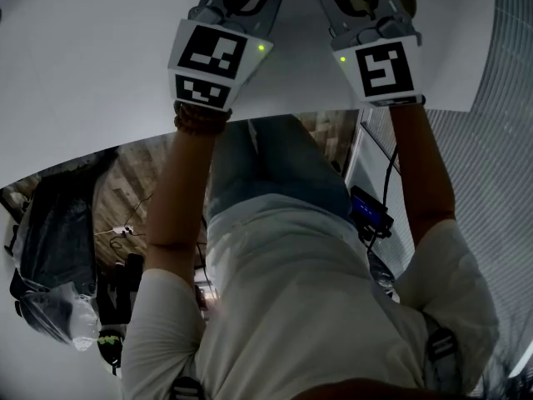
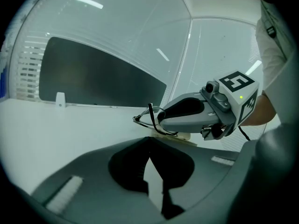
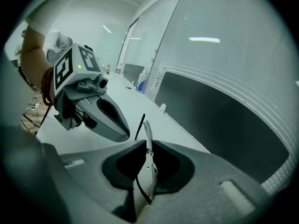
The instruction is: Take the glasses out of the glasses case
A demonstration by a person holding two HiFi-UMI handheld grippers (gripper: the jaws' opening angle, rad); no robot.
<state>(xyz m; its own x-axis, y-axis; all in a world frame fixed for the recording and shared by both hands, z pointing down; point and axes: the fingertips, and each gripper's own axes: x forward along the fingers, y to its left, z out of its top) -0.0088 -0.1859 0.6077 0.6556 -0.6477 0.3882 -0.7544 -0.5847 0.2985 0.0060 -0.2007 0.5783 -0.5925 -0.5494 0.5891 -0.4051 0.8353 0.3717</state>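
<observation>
The thin wire-framed glasses look already out of the case, clamped edge-on in the right gripper over the white tabletop, beside the empty left gripper with jaws together; no case shows.

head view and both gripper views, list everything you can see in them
glasses: one, thin dark frame, clamped in the right gripper's jaws above the table
table: one, white, under both grippers
wall panel: one, dark, behind the table
bag: one, black, on the wooden floor
pale thing: one, beige, below the right gripper, too hidden to name
left gripper: grey, jaws together, empty
right gripper: grey, holding the glasses
</observation>
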